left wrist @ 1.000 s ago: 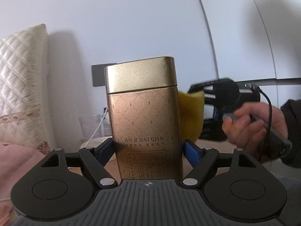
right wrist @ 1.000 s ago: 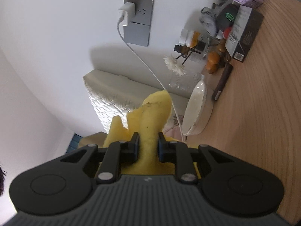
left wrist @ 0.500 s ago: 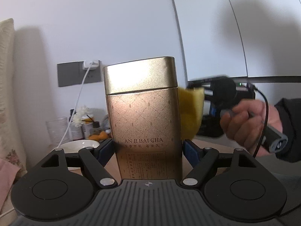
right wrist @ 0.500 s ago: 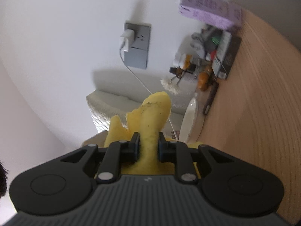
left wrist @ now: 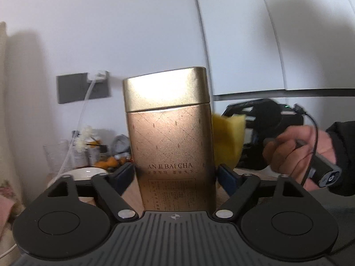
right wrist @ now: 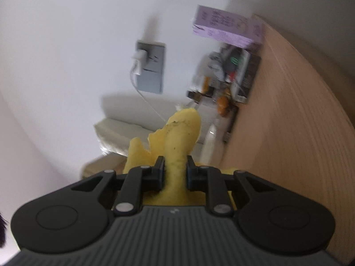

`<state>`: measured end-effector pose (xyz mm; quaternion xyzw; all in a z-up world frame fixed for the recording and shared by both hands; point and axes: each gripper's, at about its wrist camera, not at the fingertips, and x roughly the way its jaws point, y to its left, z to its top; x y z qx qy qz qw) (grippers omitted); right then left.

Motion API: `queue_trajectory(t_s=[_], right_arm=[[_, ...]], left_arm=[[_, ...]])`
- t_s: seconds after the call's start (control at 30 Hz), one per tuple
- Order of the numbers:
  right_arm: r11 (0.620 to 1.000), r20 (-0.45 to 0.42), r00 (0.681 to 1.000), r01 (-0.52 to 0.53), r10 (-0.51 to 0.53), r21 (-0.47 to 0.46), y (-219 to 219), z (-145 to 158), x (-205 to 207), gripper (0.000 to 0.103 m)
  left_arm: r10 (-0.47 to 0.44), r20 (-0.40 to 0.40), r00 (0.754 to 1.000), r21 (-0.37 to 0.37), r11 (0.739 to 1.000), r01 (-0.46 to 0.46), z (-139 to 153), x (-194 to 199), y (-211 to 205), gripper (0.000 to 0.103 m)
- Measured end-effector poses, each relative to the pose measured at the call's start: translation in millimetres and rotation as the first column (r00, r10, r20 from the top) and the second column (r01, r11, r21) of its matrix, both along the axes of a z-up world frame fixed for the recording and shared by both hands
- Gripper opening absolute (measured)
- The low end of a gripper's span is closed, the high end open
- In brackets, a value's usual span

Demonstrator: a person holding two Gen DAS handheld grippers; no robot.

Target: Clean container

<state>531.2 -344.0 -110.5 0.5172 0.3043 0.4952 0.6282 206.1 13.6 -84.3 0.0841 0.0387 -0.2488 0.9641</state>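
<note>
1. The left gripper (left wrist: 175,175) pinches a gold tin (left wrist: 170,146) between its blue pads, low on the tin's sides. The tin stands upright with its lid on.
2. The tin is held up in front of the white wall, above the wooden table (right wrist: 288,115). It reads "AN JI BAI CHA" on the front.
3. The right gripper (right wrist: 174,173) is pressed onto a yellow sponge (right wrist: 177,141), which sticks out ahead of the fingers, ragged at its edge.
4. From the left wrist view the sponge (left wrist: 229,139) sits at the tin's right side. Whether it touches the metal I cannot tell.
5. A hand (left wrist: 297,150) in a dark sleeve grips the right gripper's handle.
6. Behind are a grey socket (left wrist: 82,87) with a white charger plugged in, a white bowl (left wrist: 84,174), a purple box (right wrist: 226,28) and small clutter on the table.
</note>
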Motion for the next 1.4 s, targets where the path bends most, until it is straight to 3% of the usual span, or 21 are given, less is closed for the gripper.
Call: queue_trajectory(t_s=[0.1, 0.2, 0.3, 0.43, 0.5, 0.63, 0.8, 1.03, 1.27, 1.4], right_arm=[[1.0, 0.048, 0.999, 0.016, -0.017, 0.025, -1, 15, 2, 0.021], [1.0, 0.084, 0.996, 0.021, -0.022, 0.009, -1, 26, 1, 0.021], [1.0, 0.089, 0.996, 0.013, -0.013, -0.003, -1, 28, -4, 0.021], [0.999, 0.077, 0.997, 0.019, -0.016, -0.032, -2, 24, -12, 0.021], [0.999, 0.077, 0.997, 0.025, -0.021, -0.049, -3, 21, -19, 0.021], [0.998, 0.051, 0.998, 0.038, -0.036, -0.042, -7, 19, -31, 0.021], [0.999, 0.08, 0.996, 0.043, -0.042, -0.006, -13, 32, -40, 0.021], [0.996, 0.001, 0.998, 0.062, -0.063, -0.07, -10, 4, -41, 0.021], [0.999, 0.128, 0.991, 0.039, -0.041, 0.022, -9, 43, -42, 0.021], [0.999, 0.112, 0.993, 0.049, -0.046, -0.022, -7, 30, -40, 0.022]], left_arm=[[0.043, 0.02, 0.999, -0.042, 0.998, -0.042, 3, -13, -3, 0.097], [0.165, 0.041, 0.985, -0.123, 0.98, -0.159, 5, -28, -6, 0.097], [0.232, 0.038, 0.972, -0.206, 0.954, -0.219, 5, -40, -11, 0.088], [0.206, 0.013, 0.978, -0.215, 0.956, -0.199, 1, -43, -22, 0.067], [0.194, -0.001, 0.981, -0.221, 0.957, -0.189, -1, -43, -26, 0.063], [0.194, -0.013, 0.981, -0.237, 0.952, -0.192, 1, -38, -22, 0.06], [0.156, -0.019, 0.988, -0.223, 0.962, -0.157, 6, -31, -13, 0.06], [0.128, -0.029, 0.991, -0.186, 0.974, -0.131, 14, -22, -4, 0.055], [0.143, -0.008, 0.99, -0.21, 0.967, -0.141, 8, -28, -2, 0.05], [0.15, -0.007, 0.989, -0.233, 0.961, -0.147, 4, -32, -3, 0.046]])
